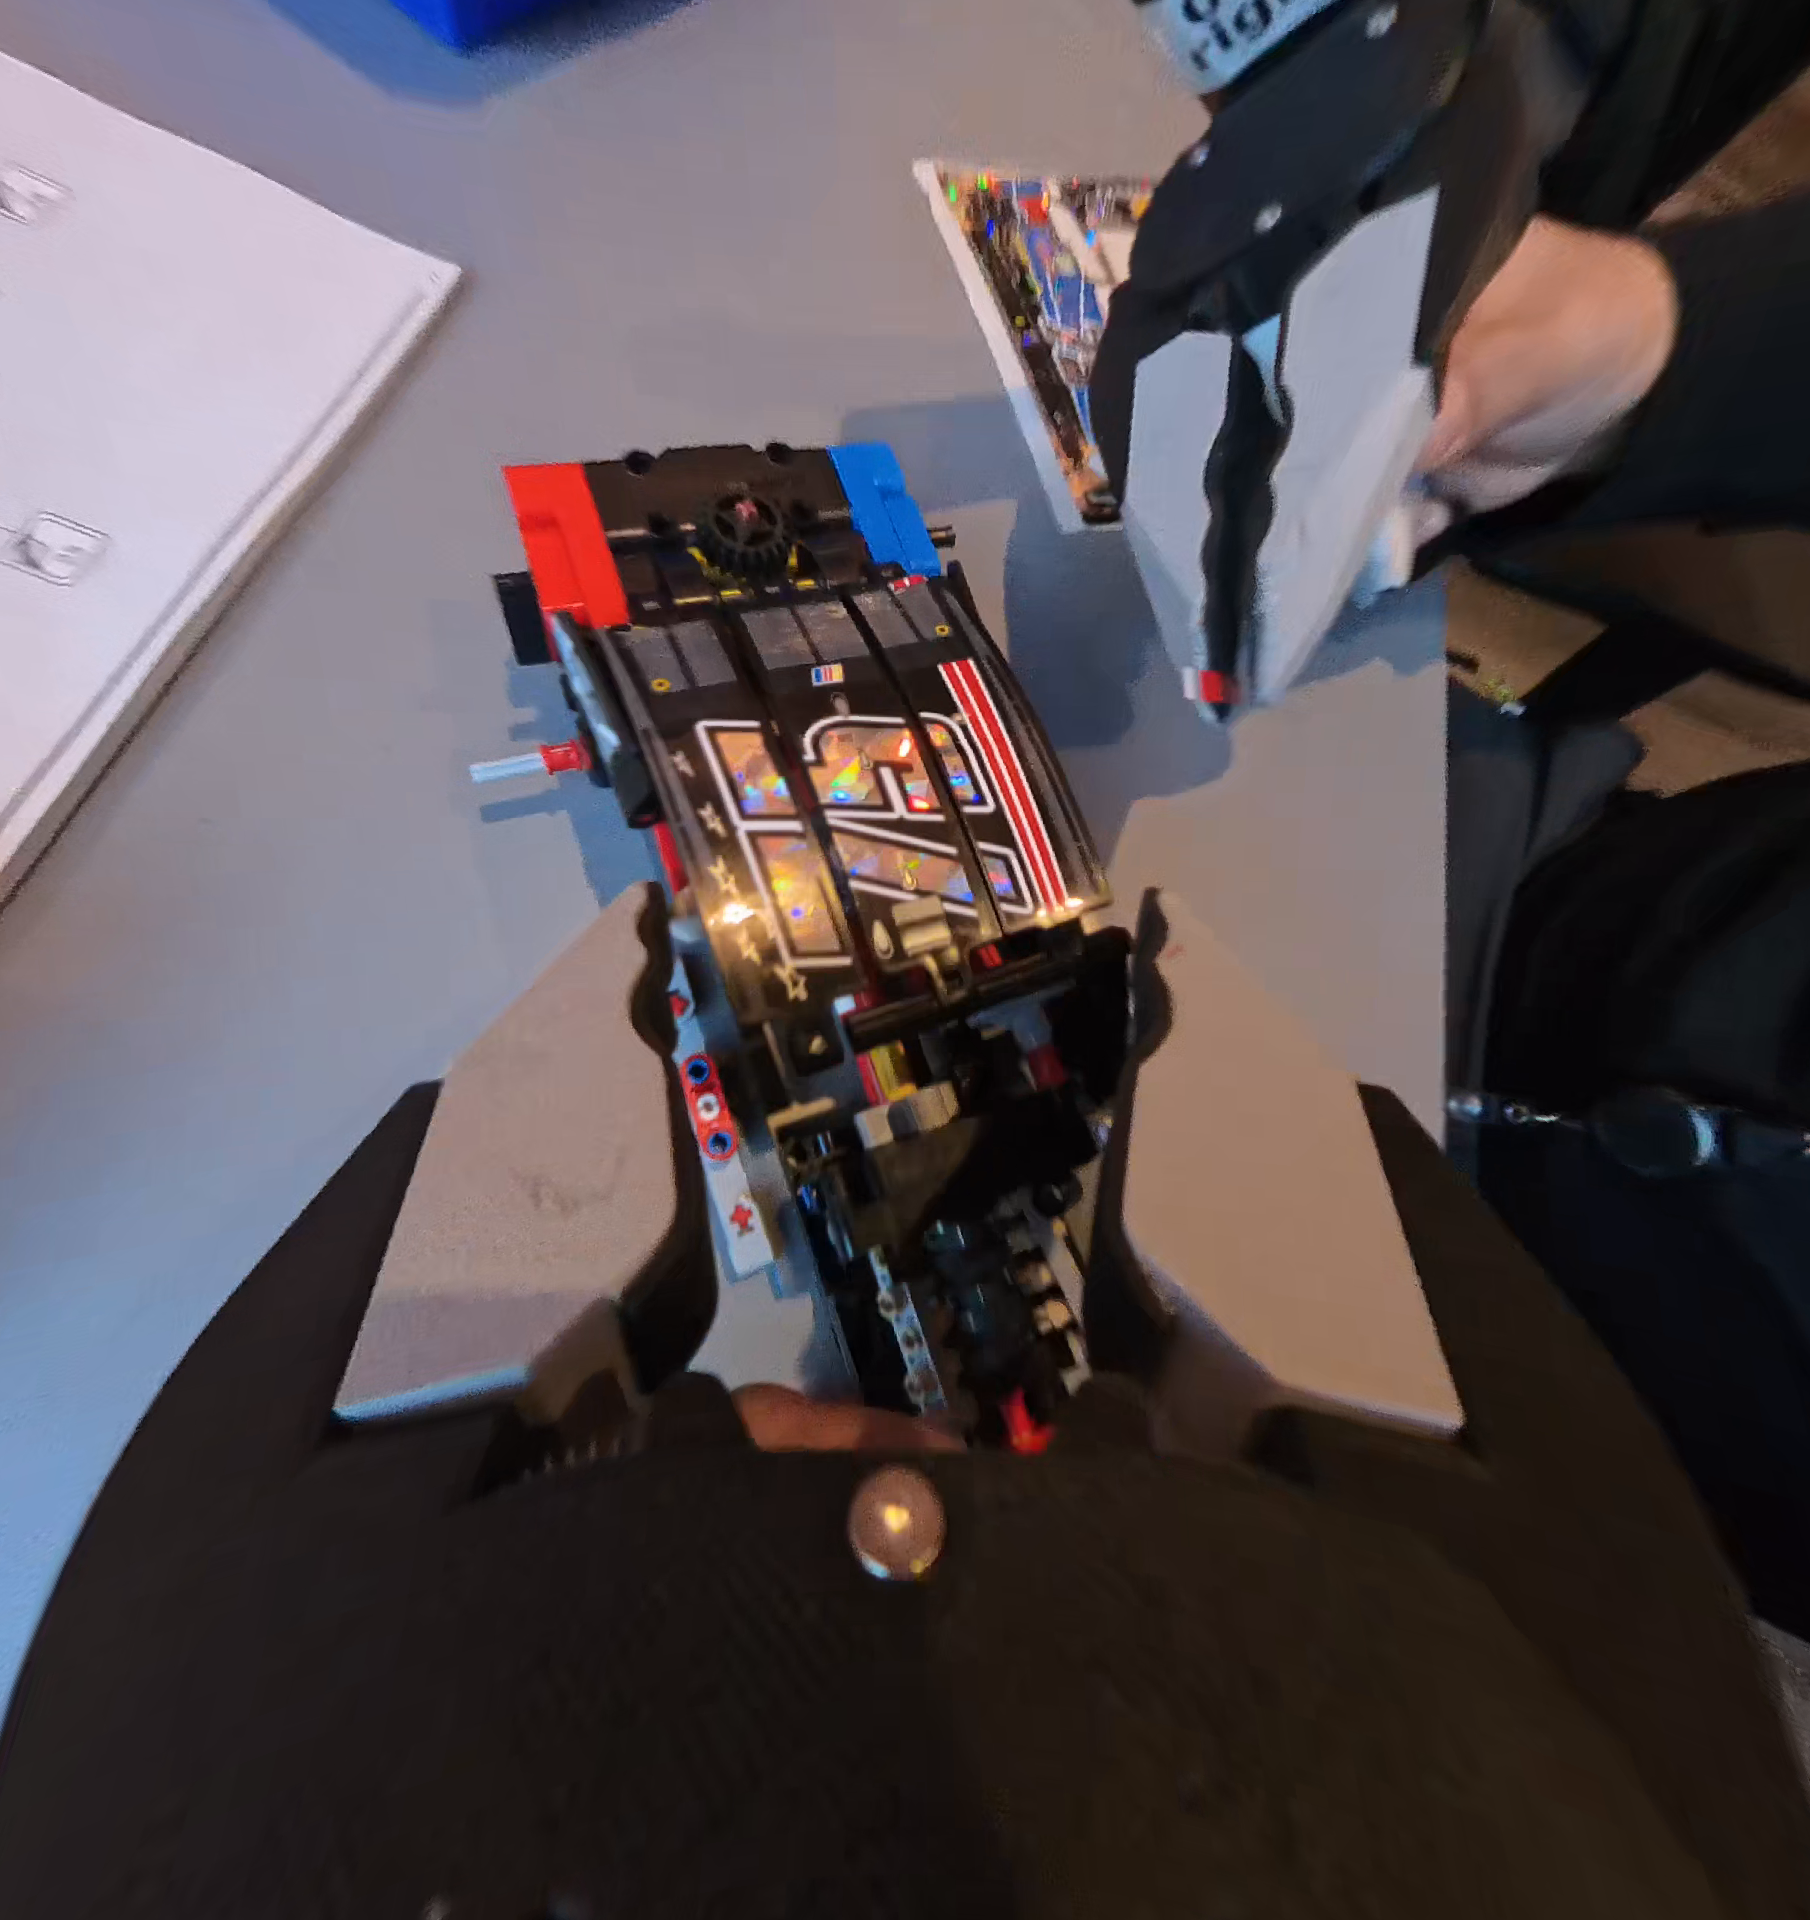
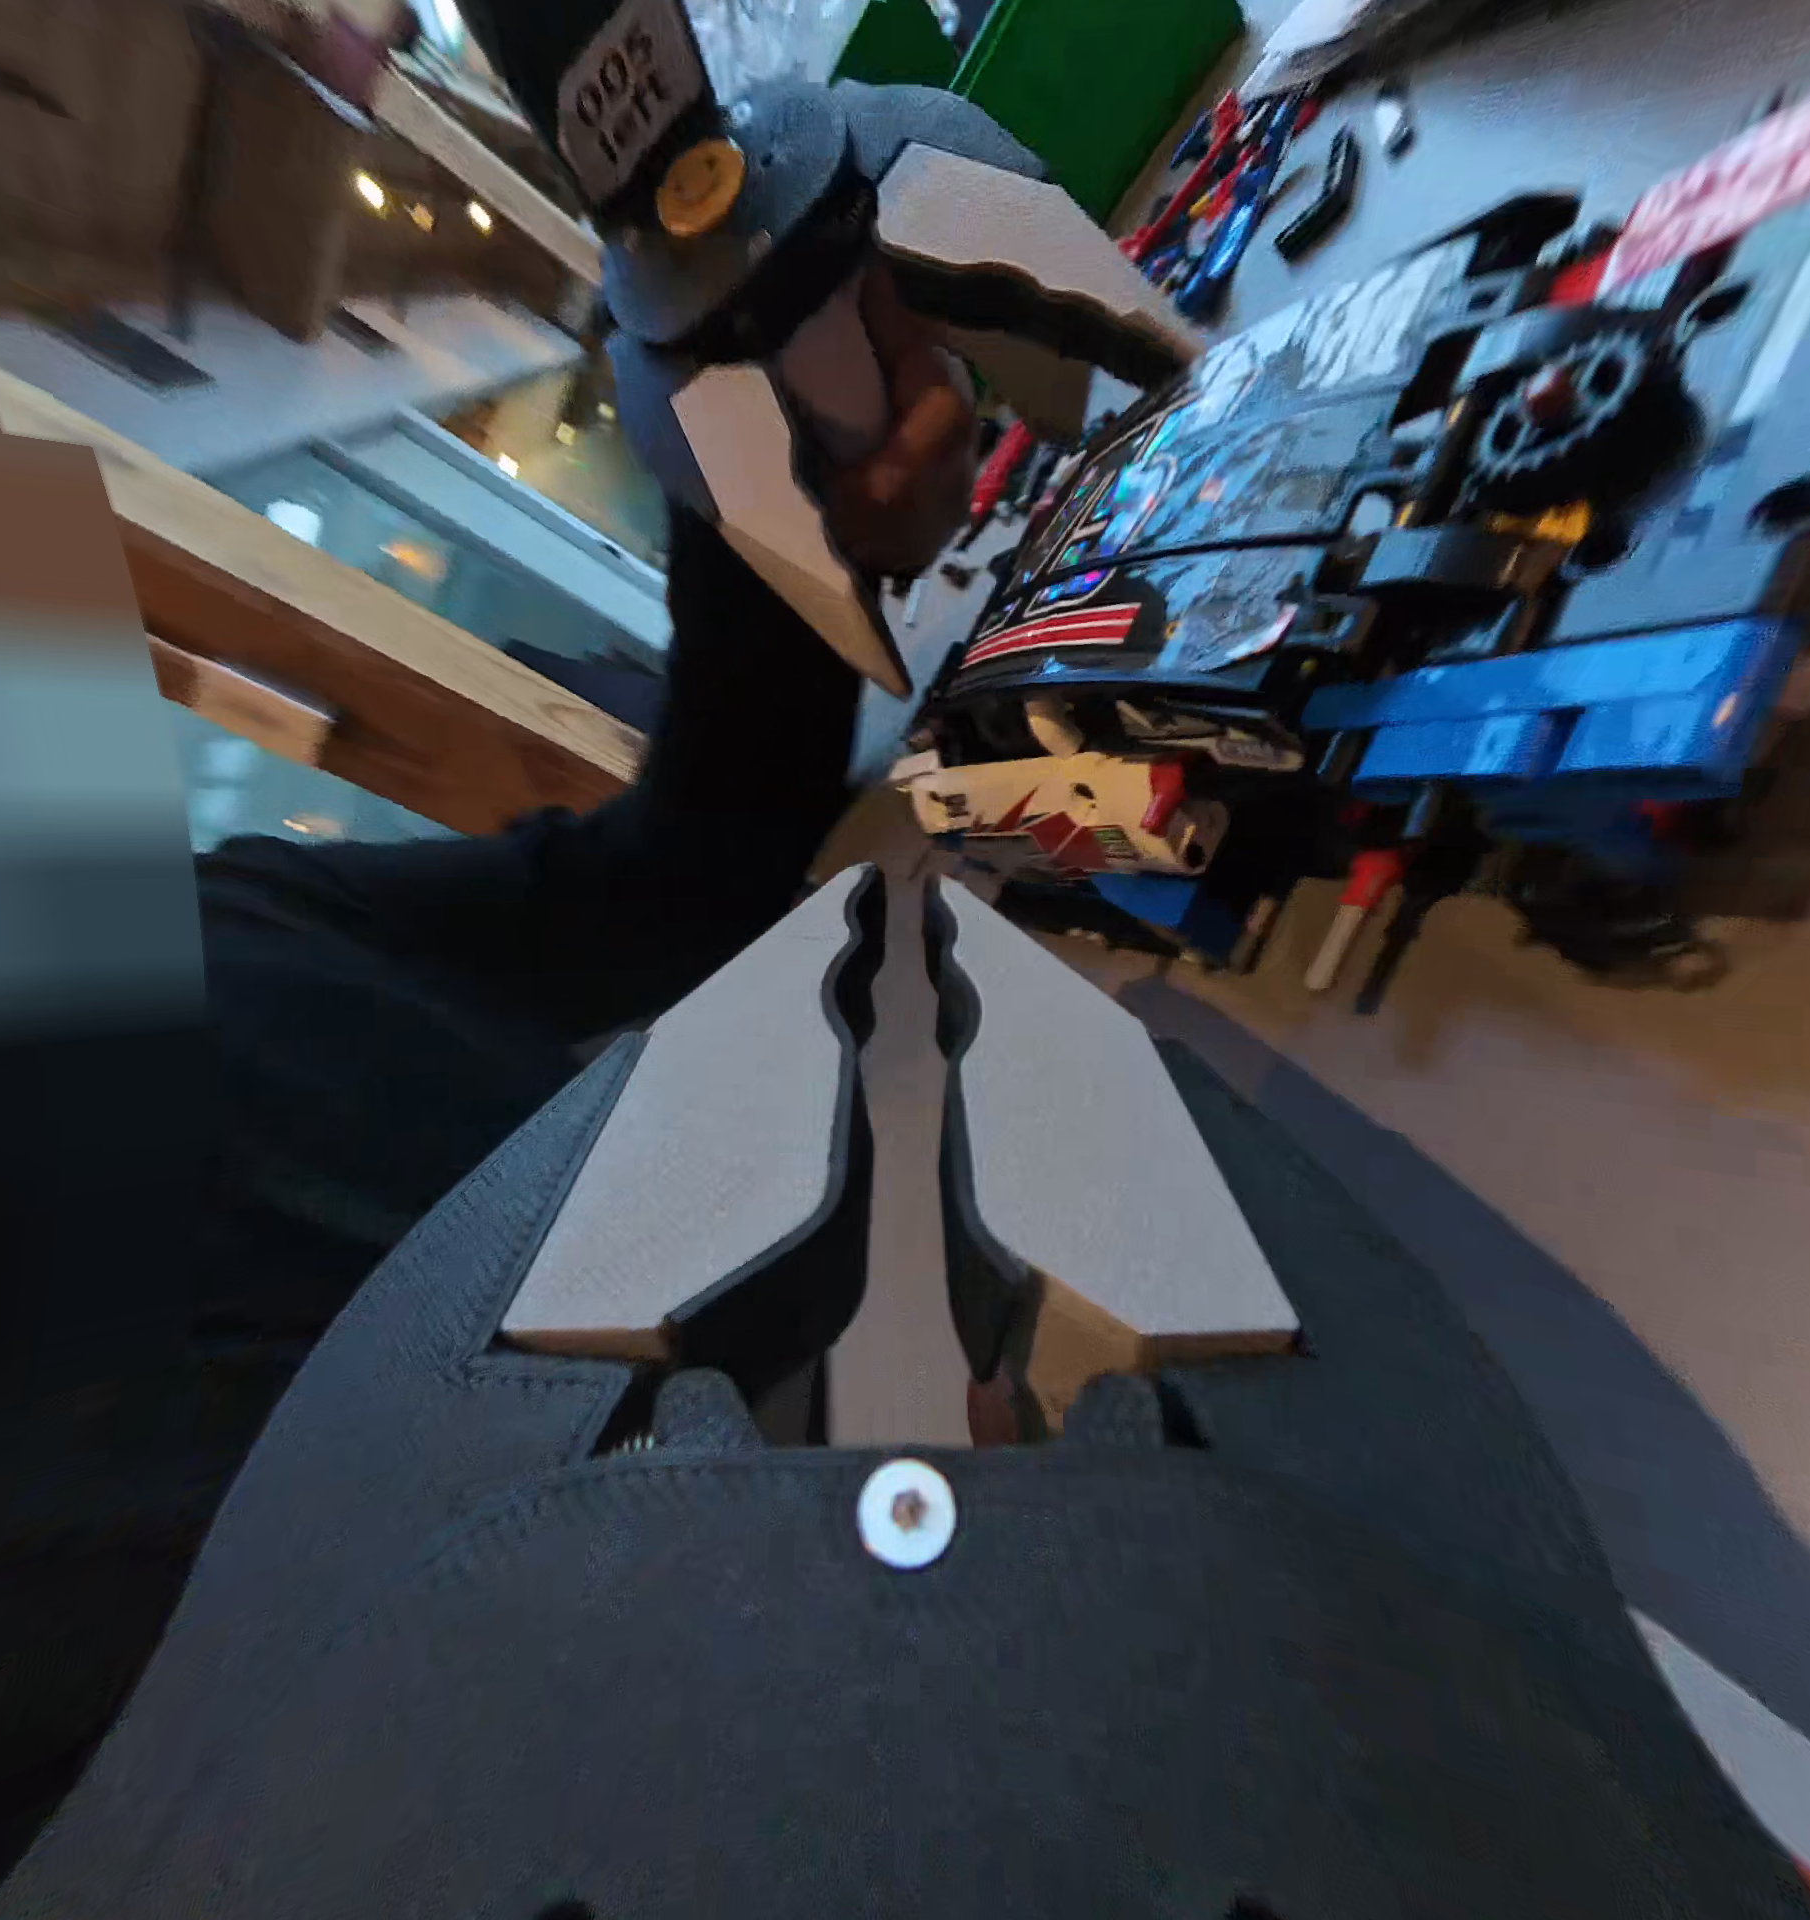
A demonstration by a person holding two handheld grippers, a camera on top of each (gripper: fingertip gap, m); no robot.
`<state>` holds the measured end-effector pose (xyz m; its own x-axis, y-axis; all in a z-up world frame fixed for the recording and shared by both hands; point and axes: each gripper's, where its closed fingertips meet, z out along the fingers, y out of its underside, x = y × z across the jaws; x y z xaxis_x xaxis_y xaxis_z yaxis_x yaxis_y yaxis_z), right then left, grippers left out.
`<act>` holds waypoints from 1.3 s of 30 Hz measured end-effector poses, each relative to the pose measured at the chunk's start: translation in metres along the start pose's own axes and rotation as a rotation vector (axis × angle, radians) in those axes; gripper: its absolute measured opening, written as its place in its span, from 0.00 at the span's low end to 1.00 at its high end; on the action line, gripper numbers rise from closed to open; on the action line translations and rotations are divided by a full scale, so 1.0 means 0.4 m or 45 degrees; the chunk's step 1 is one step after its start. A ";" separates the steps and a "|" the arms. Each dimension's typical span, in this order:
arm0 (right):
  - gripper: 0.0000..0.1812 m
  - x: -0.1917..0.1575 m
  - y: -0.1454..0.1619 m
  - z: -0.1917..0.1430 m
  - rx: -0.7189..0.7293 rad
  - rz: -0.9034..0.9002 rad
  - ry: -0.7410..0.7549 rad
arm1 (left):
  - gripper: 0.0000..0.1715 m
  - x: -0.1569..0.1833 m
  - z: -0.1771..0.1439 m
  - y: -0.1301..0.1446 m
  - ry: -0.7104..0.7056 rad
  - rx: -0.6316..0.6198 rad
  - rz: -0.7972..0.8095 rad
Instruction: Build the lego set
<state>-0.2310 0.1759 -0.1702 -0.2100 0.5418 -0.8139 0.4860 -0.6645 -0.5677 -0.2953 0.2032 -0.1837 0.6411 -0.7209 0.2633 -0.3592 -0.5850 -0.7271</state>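
Left claw clamps the lego car by its sides on the grey counter. Right claw, at two o'clock, pinches a small red piece. Keep the car steady; align the piece squarely before pressing.

Each black ribbed tool has grey wavy-edged fingers, a silver screw and dark sleeves.

Grey tabletop, wooden ledge, glass panels behind, warm ceiling lights
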 end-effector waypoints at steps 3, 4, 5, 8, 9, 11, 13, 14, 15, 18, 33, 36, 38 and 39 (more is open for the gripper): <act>0.05 -0.001 -0.010 -0.013 -0.004 -0.227 0.092 | 0.34 -0.003 -0.043 -0.012 -0.061 0.048 -0.013; 0.05 -0.009 -0.015 -0.015 -0.001 -0.292 0.102 | 0.35 0.008 -0.045 -0.016 -0.084 0.052 -0.006; 0.05 -0.015 -0.019 -0.016 -0.001 -0.358 0.122 | 0.36 0.017 -0.040 -0.012 -0.129 0.024 0.020; 0.09 -0.025 -0.025 -0.016 -0.026 -0.538 0.216 | 0.16 0.059 -0.029 -0.018 -0.261 -0.048 0.176; 0.10 -0.026 -0.025 -0.017 -0.039 -0.594 0.254 | 0.13 0.078 -0.035 -0.039 -0.282 -0.018 0.213; 0.12 -0.019 -0.028 -0.021 -0.052 -0.698 0.333 | 0.20 0.061 -0.071 -0.072 -0.432 0.003 0.252; 0.13 -0.014 -0.029 -0.028 -0.044 -0.770 0.372 | 0.19 0.057 -0.091 -0.087 -0.445 0.033 0.228; 0.13 -0.018 -0.026 -0.030 -0.038 -0.791 0.362 | 0.15 0.070 -0.092 -0.096 -0.399 0.071 0.202; 0.13 -0.028 -0.022 -0.032 -0.036 -0.808 0.339 | 0.10 0.093 -0.088 -0.111 -0.335 0.119 0.180; 0.12 -0.053 -0.008 -0.042 -0.047 -0.896 0.329 | 0.05 0.167 -0.048 -0.140 -0.206 0.143 0.226; 0.12 -0.076 0.026 -0.077 -0.061 -1.029 0.376 | 0.04 0.220 0.096 -0.131 -0.090 -0.099 0.292; 0.12 -0.074 0.028 -0.074 -0.071 -1.035 0.380 | 0.04 0.224 0.102 -0.132 -0.060 -0.096 0.282; 0.12 -0.069 0.030 -0.071 -0.080 -1.038 0.390 | 0.00 0.226 0.101 -0.135 -0.040 -0.081 0.276; 0.12 -0.069 0.029 -0.071 -0.077 -1.035 0.391 | 0.00 0.227 0.100 -0.136 -0.031 -0.076 0.271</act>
<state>-0.1956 0.1677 -0.1510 -0.2776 0.9570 -0.0847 0.3311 0.0125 -0.9435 -0.1903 0.1844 -0.1458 0.5625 -0.8217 0.0918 -0.5274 -0.4421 -0.7255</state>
